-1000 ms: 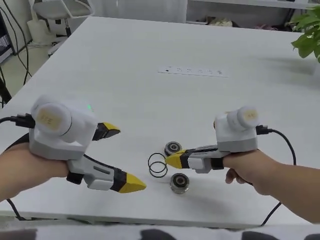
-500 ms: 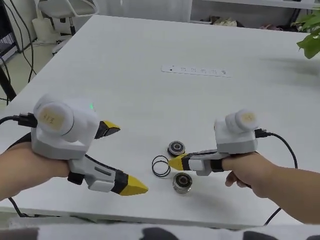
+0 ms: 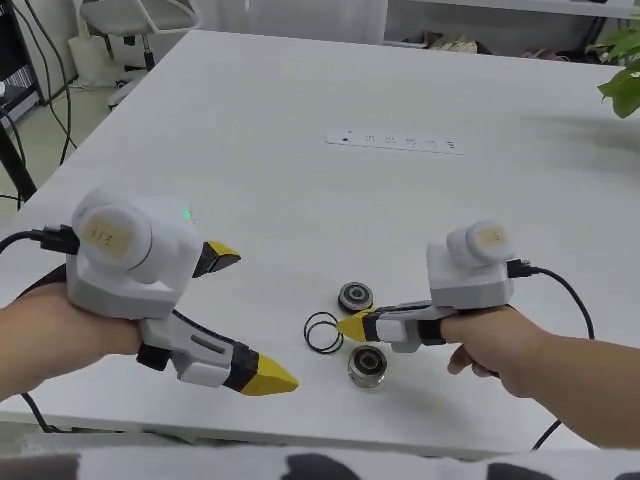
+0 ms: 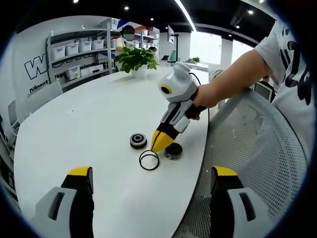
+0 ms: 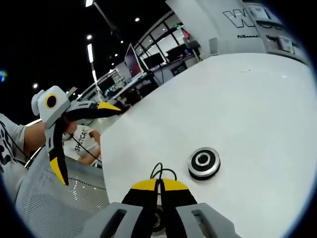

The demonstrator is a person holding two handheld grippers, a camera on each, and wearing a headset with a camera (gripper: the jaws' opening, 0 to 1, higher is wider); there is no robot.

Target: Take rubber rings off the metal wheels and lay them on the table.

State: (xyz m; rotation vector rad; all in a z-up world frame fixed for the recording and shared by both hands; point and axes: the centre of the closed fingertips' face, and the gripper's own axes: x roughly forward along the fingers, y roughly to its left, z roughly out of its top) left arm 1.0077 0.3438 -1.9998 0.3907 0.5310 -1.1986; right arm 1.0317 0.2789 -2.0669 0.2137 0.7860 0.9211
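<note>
The right gripper (image 3: 347, 325) has its jaws pressed together, tips low over the table (image 3: 300, 140) and touching the three o'clock edge of the rings (image 3: 321, 332); whether a ring is nipped between them I cannot tell; the left gripper (image 3: 254, 318) hangs at nine o'clock of the rings, jaws spread wide, holding nothing. The two rings lie overlapped, flat on the table; from them the far wheel (image 3: 355, 297) sits at one o'clock and the near wheel (image 3: 367, 364) at four o'clock, just under the right gripper's body. The job looks close to done to me, though the far wheel shows a dark rim and I cannot tell if that is rubber. The risks I see: if those tips lift with a ring caught, it gets dragged or flicked away; the gripper's underside could nudge the near wheel, which is round and lies toward the table's six o'clock edge, so it may roll off; the open left jaws could sweep the rings if they swing in.
</note>
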